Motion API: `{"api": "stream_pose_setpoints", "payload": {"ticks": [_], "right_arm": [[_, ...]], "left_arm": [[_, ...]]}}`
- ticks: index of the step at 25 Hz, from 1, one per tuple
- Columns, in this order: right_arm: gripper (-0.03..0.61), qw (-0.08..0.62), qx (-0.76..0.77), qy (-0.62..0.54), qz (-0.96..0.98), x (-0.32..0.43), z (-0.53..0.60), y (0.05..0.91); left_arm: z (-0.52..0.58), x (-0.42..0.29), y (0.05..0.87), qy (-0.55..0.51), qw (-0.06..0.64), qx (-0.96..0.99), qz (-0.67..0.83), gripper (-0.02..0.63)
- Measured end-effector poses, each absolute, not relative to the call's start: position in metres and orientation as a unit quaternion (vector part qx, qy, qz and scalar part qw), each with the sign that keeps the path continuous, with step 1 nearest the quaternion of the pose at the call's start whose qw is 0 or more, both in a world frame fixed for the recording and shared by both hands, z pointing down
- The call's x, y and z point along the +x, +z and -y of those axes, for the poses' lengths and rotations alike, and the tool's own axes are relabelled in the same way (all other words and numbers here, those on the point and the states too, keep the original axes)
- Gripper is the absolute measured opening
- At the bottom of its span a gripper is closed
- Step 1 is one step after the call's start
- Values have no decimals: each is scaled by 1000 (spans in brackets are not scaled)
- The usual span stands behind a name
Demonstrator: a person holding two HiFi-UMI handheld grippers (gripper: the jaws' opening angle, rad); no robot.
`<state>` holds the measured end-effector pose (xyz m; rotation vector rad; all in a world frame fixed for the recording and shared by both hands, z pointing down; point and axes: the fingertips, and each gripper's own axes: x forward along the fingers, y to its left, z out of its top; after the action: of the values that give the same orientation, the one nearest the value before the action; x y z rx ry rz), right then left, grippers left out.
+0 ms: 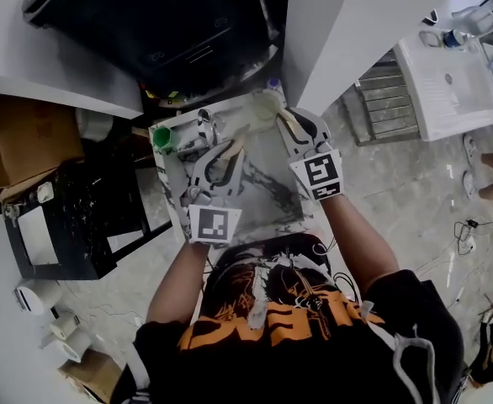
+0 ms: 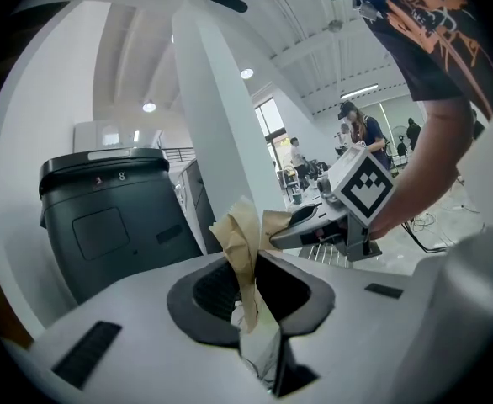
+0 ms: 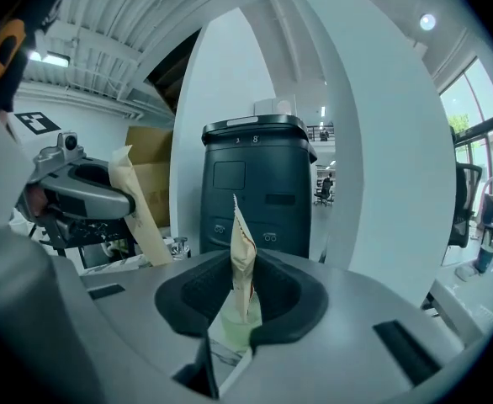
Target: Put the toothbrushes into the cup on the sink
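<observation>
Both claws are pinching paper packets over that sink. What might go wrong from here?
The left gripper and right gripper each pinch a thin paper packet; paper may slip or tear, dropping it into the sink. The green cup is small and stands at the sink's corner, so a packet could miss it or a gripper tip it. The grippers hang close together and might bump.

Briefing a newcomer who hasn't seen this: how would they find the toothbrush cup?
Start at the marbled sink in front of the big dark bin. At its far left corner stands the cup, the only bright green thing there.
</observation>
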<state>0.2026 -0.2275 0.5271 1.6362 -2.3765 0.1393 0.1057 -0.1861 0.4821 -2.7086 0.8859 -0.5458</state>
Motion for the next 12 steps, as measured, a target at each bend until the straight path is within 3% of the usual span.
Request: {"api": "stream_pose_setpoints", "payload": {"ticks": [6, 10, 12], "right_arm": [[100, 135, 528, 61, 836, 193, 231, 545], [197, 144, 528, 69, 834, 191, 230, 554], [213, 145, 527, 66, 835, 189, 228, 552]], "left_arm": [[186, 110, 482, -196, 112, -926, -303, 74], [187, 106, 481, -192, 112, -926, -304, 74], [186, 103, 480, -190, 111, -927, -304, 74]]}}
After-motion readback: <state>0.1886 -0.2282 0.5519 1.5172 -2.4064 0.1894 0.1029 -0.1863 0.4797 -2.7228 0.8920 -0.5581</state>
